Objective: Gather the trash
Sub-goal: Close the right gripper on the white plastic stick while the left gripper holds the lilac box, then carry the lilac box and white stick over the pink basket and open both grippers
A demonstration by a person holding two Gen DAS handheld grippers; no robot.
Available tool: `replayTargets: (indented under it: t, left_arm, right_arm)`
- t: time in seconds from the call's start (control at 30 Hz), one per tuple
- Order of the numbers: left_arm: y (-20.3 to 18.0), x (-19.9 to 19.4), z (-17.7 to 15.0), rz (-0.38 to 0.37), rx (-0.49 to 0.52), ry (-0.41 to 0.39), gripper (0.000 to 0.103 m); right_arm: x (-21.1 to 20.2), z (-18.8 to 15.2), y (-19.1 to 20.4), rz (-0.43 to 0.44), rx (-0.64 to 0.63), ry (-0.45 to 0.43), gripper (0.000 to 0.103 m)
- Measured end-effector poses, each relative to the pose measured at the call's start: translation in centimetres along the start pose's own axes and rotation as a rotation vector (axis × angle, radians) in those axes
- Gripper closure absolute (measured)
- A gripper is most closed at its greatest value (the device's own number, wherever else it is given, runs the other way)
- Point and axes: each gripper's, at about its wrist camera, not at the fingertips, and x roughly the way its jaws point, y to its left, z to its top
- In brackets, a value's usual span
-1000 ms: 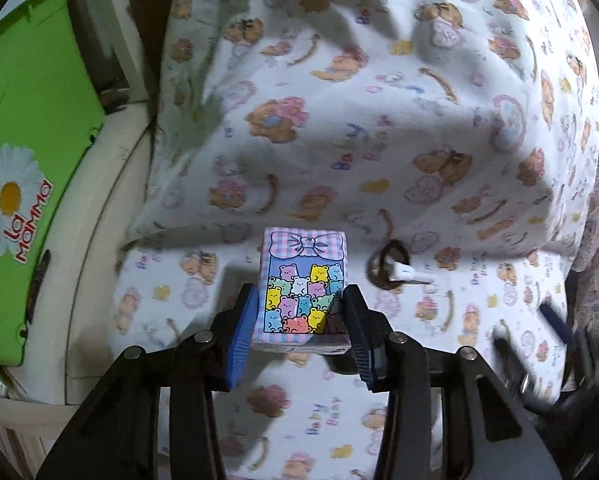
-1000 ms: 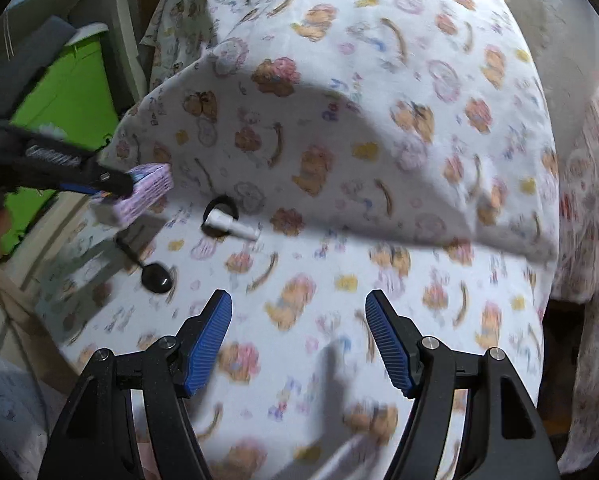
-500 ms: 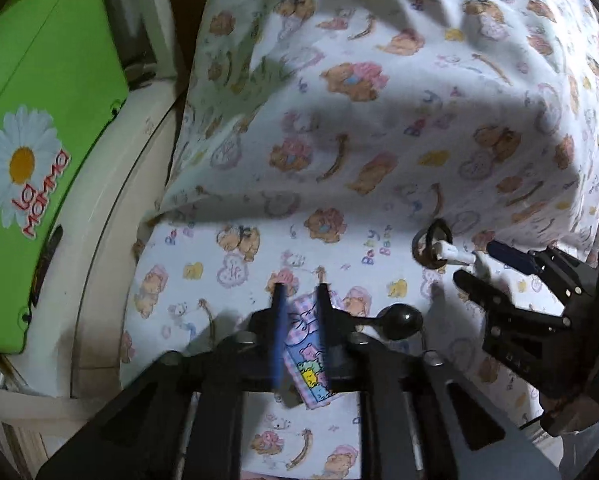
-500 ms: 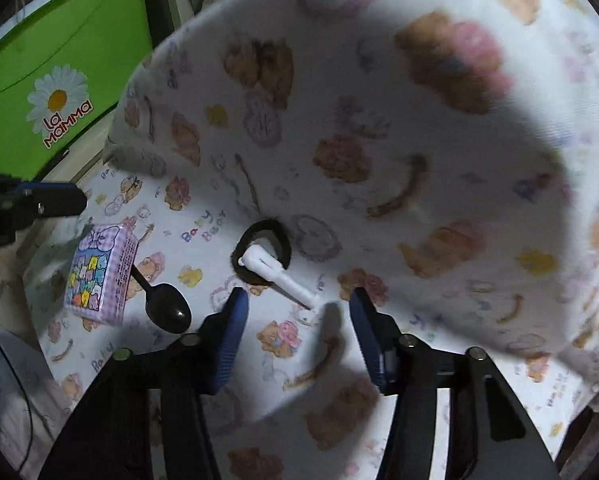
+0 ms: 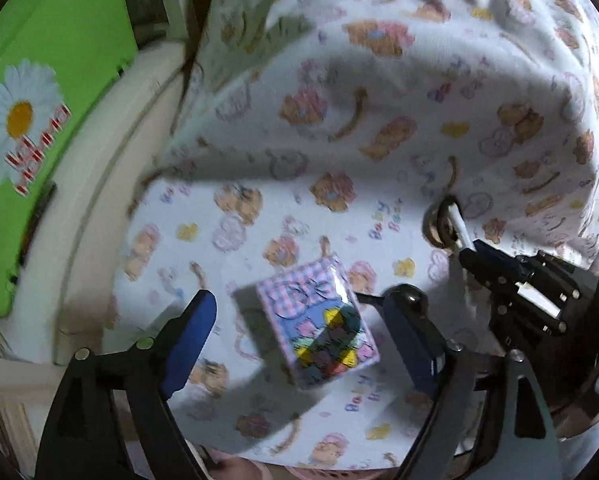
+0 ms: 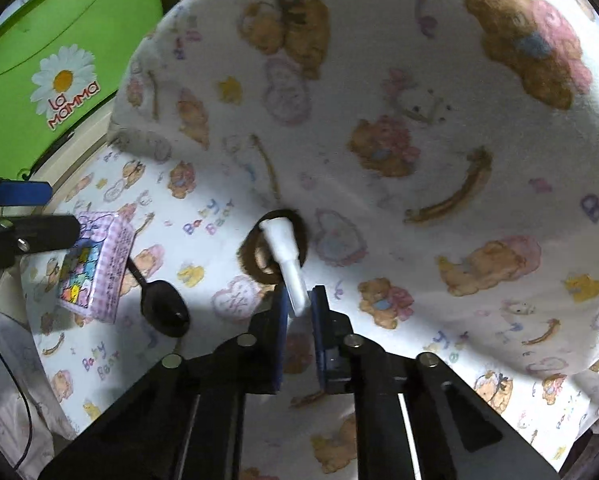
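- Here, in the left wrist view, the small box point(image 5: 317, 326) shows a pink checked top with a bow and a blue panel of coloured bears; it is blurred and tilted.
- The left gripper point(image 5: 299, 336) has its jaws opening, released; the box sits between the blue fingers point(image 5: 187, 336), clear of both pads.
- Just beside the box, by the right-hand finger, lies a black spoon point(image 5: 409, 298) on the bear-print sheet point(image 5: 379, 120).
- At the far right the right gripper point(image 5: 469, 256) meets a white tube point(image 5: 457, 228) lying across a brown ring point(image 5: 439, 224).
- To the left the sheet ends at a cream rail point(image 5: 111, 184), with a green daisy-printed lid point(image 5: 39, 92) beyond; above, the sheet rises in a fold.
- Now, in the right wrist view, the white tube point(image 6: 285, 260) is a short plastic piece with a wider collar, slanting over the brown ring point(image 6: 275, 246).
- The right gripper point(image 6: 299, 306) is closing, clenched on the tube's lower end.
- Left of it lie the black spoon point(image 6: 163, 306) and the box point(image 6: 95, 264), with the left gripper point(image 6: 35, 214) over the box.
- Open sheet point(image 6: 439, 160) spreads to the right.
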Motion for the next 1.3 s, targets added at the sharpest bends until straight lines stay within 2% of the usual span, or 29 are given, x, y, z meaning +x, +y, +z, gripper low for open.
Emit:
replayTargets:
  t: [0.1, 0.2, 0.27, 0.33, 0.4, 0.43, 0.47, 0.5, 0.57, 0.63, 0.67, 0.73, 0.77, 0.93, 1.0, 1.03, 1.07, 1.17, 1.3]
  left_arm:
    - [-0.2, 1.0, 0.0, 0.009, -0.022, 0.036, 0.019]
    - [-0.4, 1.4, 0.0, 0.015, -0.036, 0.025, 0.023]
    - [-0.2, 1.5, 0.0, 0.020, -0.041, 0.019, 0.045]
    - [0.1, 1.7, 0.2, 0.014, -0.056, 0.028, 0.051]
    - [0.0, 1.3, 0.1, -0.024, -0.041, 0.022, 0.066]
    - [-0.1, 0.9, 0.1, -0.028, -0.030, 0.017, 0.078]
    - [-0.1, 0.6, 0.2, -0.026, -0.023, 0.012, 0.085]
    - [-0.1, 0.3, 0.2, -0.024, -0.019, 0.010, 0.087]
    - [-0.3, 0.3, 0.3, -0.001, -0.004, 0.033, 0.087]
    - [-0.3, 0.6, 0.4, 0.014, -0.015, 0.046, 0.064]
    - [-0.4, 0.6, 0.5, 0.007, -0.024, 0.041, 0.045]
    - [-0.7, 0.7, 0.1, -0.007, -0.023, 0.028, 0.024]
    - [-1.0, 0.8, -0.1, 0.005, -0.017, 0.031, 0.021]
    - [-2.8, 2.1, -1.2, 0.048, 0.007, 0.069, 0.021]
    - [-3.2, 2.7, -1.4, 0.063, 0.018, 0.073, 0.024]
    - [-3.2, 2.8, -1.5, 0.064, 0.018, 0.070, 0.035]
    - [-3.1, 2.8, -1.6, 0.051, 0.010, 0.068, 0.051]
    - [-2.0, 2.3, -2.2, 0.042, -0.032, 0.038, 0.052]
    - [-2.1, 0.1, -3.0, 0.049, 0.015, -0.023, 0.052]
  right_arm:
    - [-0.5, -0.5, 0.3, 0.013, 0.034, -0.006, 0.093]
    - [-1.1, -1.1, 0.2, 0.032, 0.084, -0.018, 0.093]
    - [-2.0, -1.7, 0.0, 0.031, 0.098, -0.032, 0.093]
    - [-3.1, -2.4, 0.0, 0.033, 0.082, -0.050, 0.093]
    - [-3.8, -2.8, 0.5, 0.031, 0.061, -0.061, 0.093]
    - [-4.3, -3.2, 0.6, 0.030, 0.067, -0.062, 0.093]
    - [-4.5, -3.3, 0.6, 0.035, 0.076, -0.063, 0.093]
    - [-5.1, -3.7, 0.5, 0.047, 0.096, -0.070, 0.093]
    - [-5.8, -4.2, 0.3, 0.057, 0.122, -0.084, 0.093]
    - [-6.4, -4.6, 0.6, 0.049, 0.134, -0.093, 0.093]
    - [-6.7, -4.9, 0.6, 0.047, 0.139, -0.097, 0.093]
    - [-7.0, -5.2, 0.9, 0.052, 0.143, -0.103, 0.093]
    - [-7.3, -5.4, 0.9, 0.054, 0.145, -0.107, 0.093]
    - [-8.2, -6.4, 1.2, 0.039, 0.156, -0.118, 0.093]
    - [-8.5, -6.7, 1.3, 0.031, 0.164, -0.121, 0.093]
    - [-8.6, -6.9, 1.3, 0.033, 0.169, -0.123, 0.093]
    - [-8.7, -7.0, 1.3, 0.034, 0.171, -0.126, 0.093]
    - [-9.1, -7.2, 1.3, 0.029, 0.174, -0.133, 0.093]
    - [-9.5, -7.5, 1.1, 0.031, 0.190, -0.138, 0.093]
